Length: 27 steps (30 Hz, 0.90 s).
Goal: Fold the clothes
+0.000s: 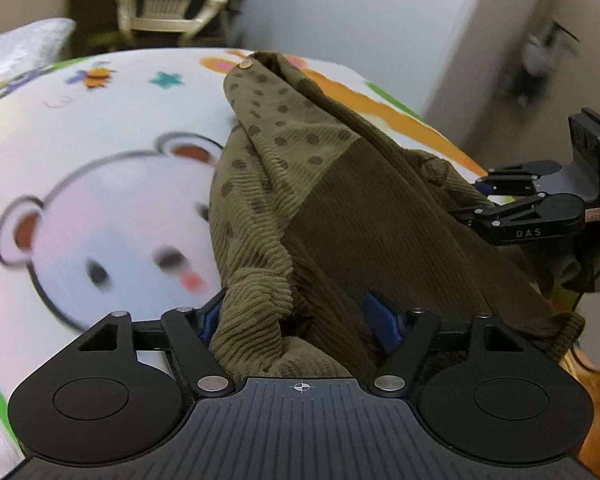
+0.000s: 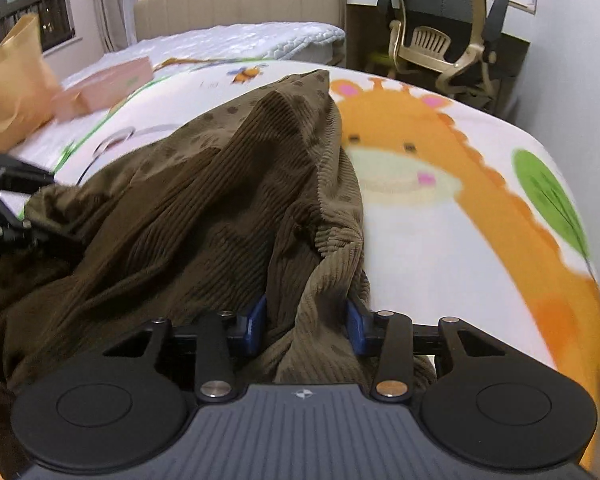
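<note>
From the left wrist camera, the left gripper [image 1: 300, 320] has its jaws clamped on a bunched edge of an olive-brown corduroy garment [image 1: 324, 200]. Its blue finger pads [image 1: 382, 318] press in from both sides, with ribbed cloth filling the gap between them. The garment stretches away from the jaws across a bed sheet [image 1: 100, 140] printed with a white bear face [image 1: 112, 236], a bee and a teal star. The garment's far part carries darker polka dots, and a small round button [image 1: 244, 65] sits at its farthest tip. At the right edge the right gripper [image 1: 496, 204] shows side-on, its tips buried in another part of the same garment. Behind the bed stands an office chair [image 1: 168, 8], blurred.

From the right wrist camera, the right gripper [image 2: 306, 322] likewise holds a fold of the corduroy garment [image 2: 220, 200] between its blue pads [image 2: 256, 322], jaws closed on the cloth. The fabric drapes leftward in heavy folds and rises to a dotted peak farther off. Beside it on the right, the sheet [image 2: 420, 248] shows an orange giraffe [image 2: 404, 140] and a green leaf. The left gripper [image 2: 4, 200] appears at the left edge, against the garment's edge. Farther back lie a pink box [image 2: 108, 84], a tan paper bag [image 2: 12, 80], a white quilt [image 2: 236, 42], the beige headboard [image 2: 240, 8] and the office chair [image 2: 440, 28].
</note>
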Each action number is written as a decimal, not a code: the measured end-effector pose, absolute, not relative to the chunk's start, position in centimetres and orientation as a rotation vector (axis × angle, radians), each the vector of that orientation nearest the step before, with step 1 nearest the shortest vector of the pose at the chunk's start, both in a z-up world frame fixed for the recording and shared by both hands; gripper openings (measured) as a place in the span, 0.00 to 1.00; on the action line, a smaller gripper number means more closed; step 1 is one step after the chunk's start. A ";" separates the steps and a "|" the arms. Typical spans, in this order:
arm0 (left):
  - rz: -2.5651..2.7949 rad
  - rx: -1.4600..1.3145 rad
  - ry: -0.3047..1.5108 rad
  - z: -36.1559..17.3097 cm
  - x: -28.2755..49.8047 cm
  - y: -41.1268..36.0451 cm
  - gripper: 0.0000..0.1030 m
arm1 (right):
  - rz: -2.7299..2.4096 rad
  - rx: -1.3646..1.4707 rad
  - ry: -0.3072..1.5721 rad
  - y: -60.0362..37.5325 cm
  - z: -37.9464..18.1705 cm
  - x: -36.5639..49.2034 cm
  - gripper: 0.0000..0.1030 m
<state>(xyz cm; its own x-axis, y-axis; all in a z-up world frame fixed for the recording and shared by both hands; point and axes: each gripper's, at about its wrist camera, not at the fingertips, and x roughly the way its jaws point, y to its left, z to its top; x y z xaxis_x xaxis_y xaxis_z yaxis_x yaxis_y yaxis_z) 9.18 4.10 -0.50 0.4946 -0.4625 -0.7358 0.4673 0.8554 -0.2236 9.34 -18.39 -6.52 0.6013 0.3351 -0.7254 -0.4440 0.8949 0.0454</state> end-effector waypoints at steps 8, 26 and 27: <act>-0.522 0.054 0.707 5.2 4.7 4.2 0.91 | 0.402 0.050 0.762 -20.5 -7.2 5.7 0.82; -0.639 0.188 0.883 0.5 6.3 -3.2 0.67 | 0.352 -0.052 0.767 -17.4 -8.1 6.1 1.00; -0.643 0.184 0.885 0.7 6.2 -3.2 0.67 | 0.352 -0.054 0.765 -17.4 -8.1 6.1 1.00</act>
<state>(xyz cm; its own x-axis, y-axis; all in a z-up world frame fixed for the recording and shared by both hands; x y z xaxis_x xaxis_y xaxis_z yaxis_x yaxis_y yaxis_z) 6.22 -3.22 0.65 0.4606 -0.4458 -0.7675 0.5929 0.7981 -0.1078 6.08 -17.42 -8.10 0.6659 0.2920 -0.6865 -0.3308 0.9404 0.0791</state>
